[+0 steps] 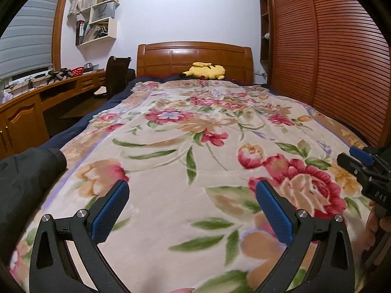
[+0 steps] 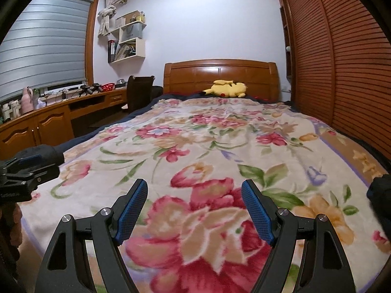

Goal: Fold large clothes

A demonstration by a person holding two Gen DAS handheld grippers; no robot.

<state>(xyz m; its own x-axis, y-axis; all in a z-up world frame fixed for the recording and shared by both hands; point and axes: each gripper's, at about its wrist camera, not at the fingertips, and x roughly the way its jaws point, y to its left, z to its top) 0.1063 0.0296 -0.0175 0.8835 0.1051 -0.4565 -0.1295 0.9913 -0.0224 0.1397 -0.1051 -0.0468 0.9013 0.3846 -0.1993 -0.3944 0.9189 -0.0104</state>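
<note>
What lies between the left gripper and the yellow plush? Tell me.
Only the floral blanket, spread flat over the bed. The left wrist view shows nothing else on it from the open left gripper up to the plush by the headboard.

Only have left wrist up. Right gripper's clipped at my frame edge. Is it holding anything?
Observer: No. The right gripper has its jaws wide apart, with only the floral blanket showing between them.
Operator: I see dark clothing on the left only. Any on the right?
Observer: Yes, a dark bunch of fabric lies on the blanket's right border, at the edge of the right wrist view. I can't tell if it's the same garment.
</note>
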